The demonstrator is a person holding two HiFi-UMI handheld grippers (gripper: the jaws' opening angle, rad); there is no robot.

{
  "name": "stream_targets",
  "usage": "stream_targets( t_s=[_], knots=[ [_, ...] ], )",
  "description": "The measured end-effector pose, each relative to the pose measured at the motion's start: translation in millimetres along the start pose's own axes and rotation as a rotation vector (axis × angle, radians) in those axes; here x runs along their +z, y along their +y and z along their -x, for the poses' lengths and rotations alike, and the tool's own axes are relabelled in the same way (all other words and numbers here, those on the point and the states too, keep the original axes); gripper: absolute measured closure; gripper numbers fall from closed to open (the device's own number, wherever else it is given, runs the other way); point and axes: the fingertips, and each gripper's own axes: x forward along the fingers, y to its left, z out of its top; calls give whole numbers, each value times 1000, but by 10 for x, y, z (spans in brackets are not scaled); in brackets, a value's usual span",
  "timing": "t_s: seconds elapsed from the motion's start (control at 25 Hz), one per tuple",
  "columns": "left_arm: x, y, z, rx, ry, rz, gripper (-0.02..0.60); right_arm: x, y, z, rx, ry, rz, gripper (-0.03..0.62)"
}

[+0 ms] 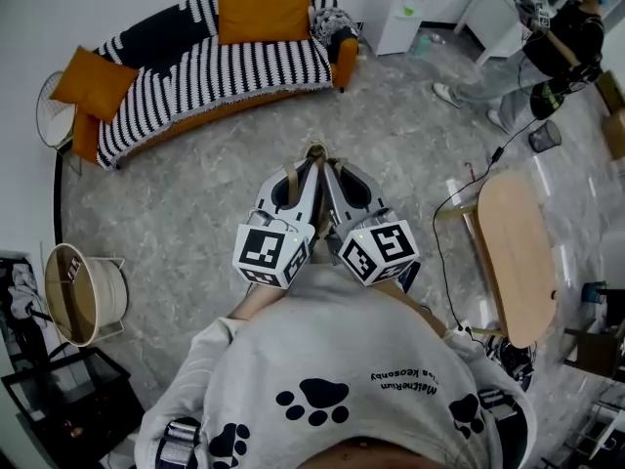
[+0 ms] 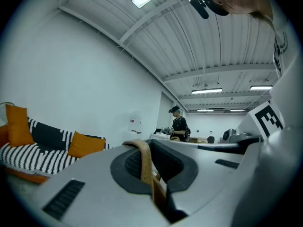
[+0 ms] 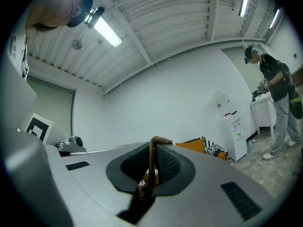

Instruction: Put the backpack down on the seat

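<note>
Both grippers are held side by side in front of my chest, pointing level toward the sofa. A tan strap (image 1: 314, 151) loops up between their tips. My left gripper (image 1: 304, 169) is shut on this strap (image 2: 143, 161), which stands pinched in its jaws. My right gripper (image 1: 330, 170) is shut on the same strap (image 3: 152, 157). The backpack's body shows in no view; the grippers hide whatever hangs below them. The seat is a sofa (image 1: 210, 62) with a black-and-white striped cover and orange cushions, some way ahead across the grey floor.
An oval wooden table (image 1: 516, 252) stands at the right, with a black cable (image 1: 444, 213) on the floor beside it. A wicker basket (image 1: 83, 296) and a black rack (image 1: 59, 399) are at the left. Another person (image 1: 557, 47) and a white dispenser (image 1: 405, 8) are far right.
</note>
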Motion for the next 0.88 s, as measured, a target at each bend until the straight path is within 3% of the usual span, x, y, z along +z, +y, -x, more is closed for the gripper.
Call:
stream_targets(
  t_s=[0.32,0.88],
  knots=[
    [67,359,-421,-15,-4,3,563,61,-274,-503,-16,1,-15,553],
    [487,1784,-1699,-87,6,-20,563,367,-873,-2339,-59,-32,-25,553]
  ],
)
